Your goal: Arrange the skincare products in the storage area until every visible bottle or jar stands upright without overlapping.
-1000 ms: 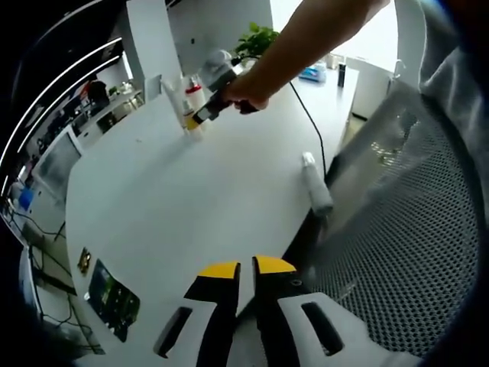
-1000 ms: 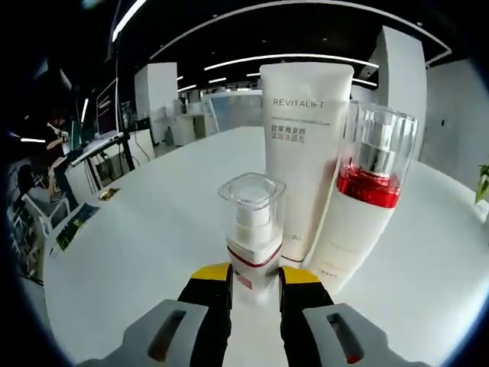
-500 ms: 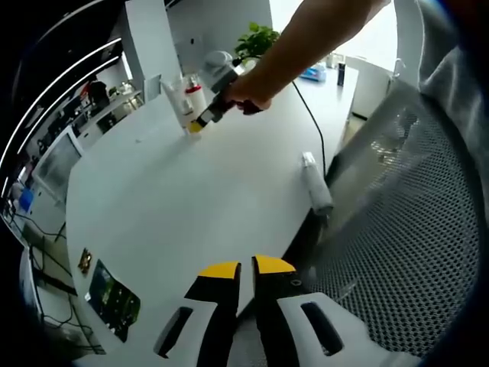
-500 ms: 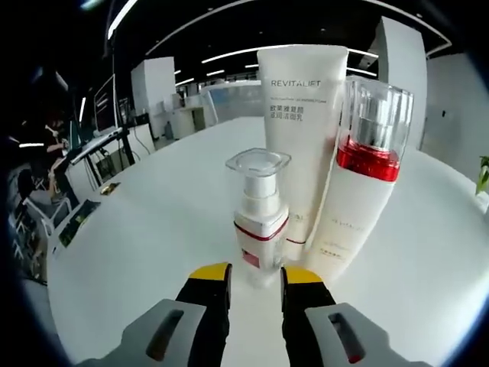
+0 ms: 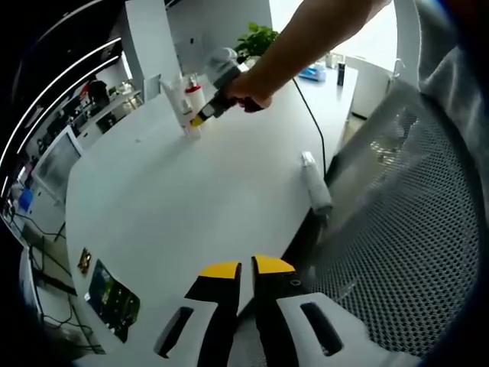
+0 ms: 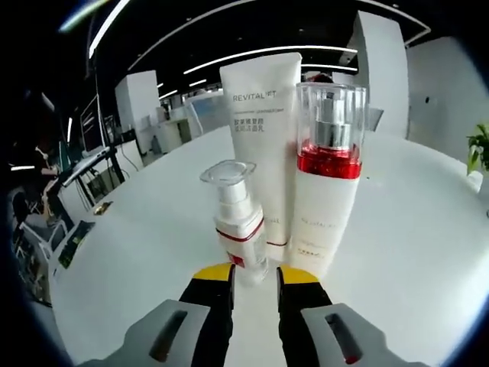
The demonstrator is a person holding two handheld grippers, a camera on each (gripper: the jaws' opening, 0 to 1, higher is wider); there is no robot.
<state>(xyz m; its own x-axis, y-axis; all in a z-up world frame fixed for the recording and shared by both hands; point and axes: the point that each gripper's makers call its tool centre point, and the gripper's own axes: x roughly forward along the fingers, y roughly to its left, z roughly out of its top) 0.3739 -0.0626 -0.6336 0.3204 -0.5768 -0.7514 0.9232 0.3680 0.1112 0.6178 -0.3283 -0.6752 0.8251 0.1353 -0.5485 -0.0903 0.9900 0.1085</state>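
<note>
— On the white desk (image 6: 428,252), what can you make out clearly?

— Three skincare products stand upright in a tight cluster. A small pump bottle (image 6: 238,222) with a clear square cap and a red band sits just ahead of the right hand-held gripper (image 6: 255,274). Behind it rises a tall flat white tube (image 6: 260,145), printed REVITALIFT, and beside that a white bottle (image 6: 325,183) with a red collar under a clear cylindrical cap.

— Is the right hand-held gripper grasping anything?

— No, its yellow-tipped jaws are parted, and the small pump bottle's base stands between or just beyond the tips; contact is hard to judge.

— And from the left gripper view?

— The left hand-held gripper (image 5: 245,269) hangs over the near desk edge, jaws nearly together with only a narrow slit, gripping nothing. Far across, a bare arm (image 5: 306,42) reaches to the cluster, which is tiny there and partly hidden by the hand. One more white tube (image 5: 315,183) lies on its side near the desk edge, beside a black cable (image 5: 312,122). A grey mesh chair back (image 5: 405,229) is cut off at right.
</note>
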